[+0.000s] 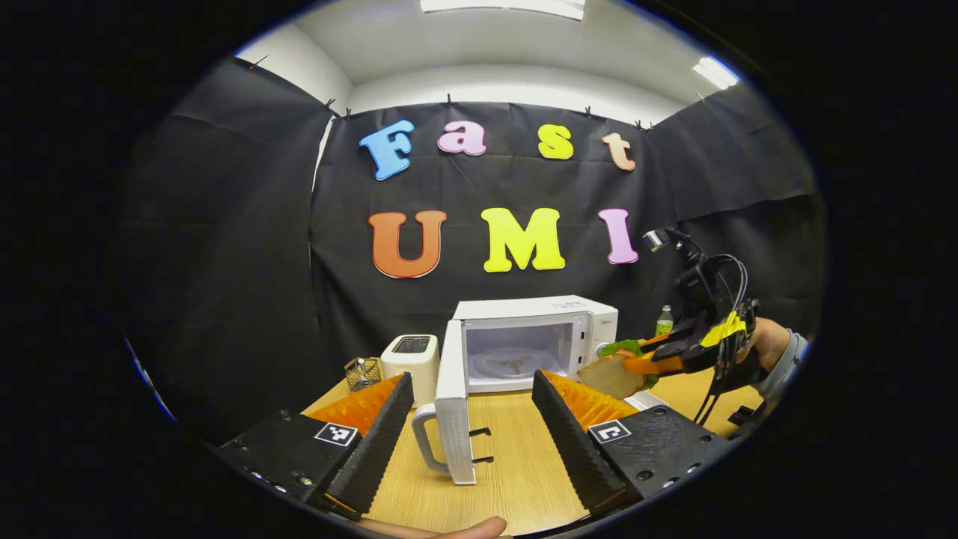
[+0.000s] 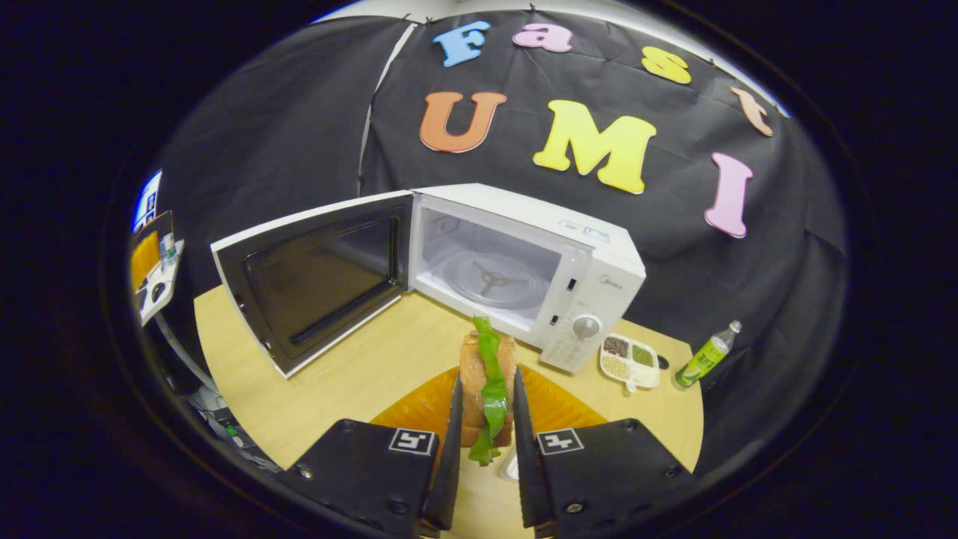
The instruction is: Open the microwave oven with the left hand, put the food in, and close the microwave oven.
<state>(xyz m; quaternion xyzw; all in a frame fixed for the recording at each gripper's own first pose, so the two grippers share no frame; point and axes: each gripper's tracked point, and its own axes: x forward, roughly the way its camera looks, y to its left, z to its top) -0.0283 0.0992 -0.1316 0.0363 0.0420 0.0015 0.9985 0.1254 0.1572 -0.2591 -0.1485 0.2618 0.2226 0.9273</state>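
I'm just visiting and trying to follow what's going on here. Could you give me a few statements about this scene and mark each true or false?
1. The microwave door stands open. True.
2. The right tool grips a sandwich. True.
3. The sandwich already lies on the turntable. False: it is held outside, in front of the opening.
4. The left tool is shut on the door handle. False: it is open, holding nothing.
5. A green bottle stands right of the microwave. True.
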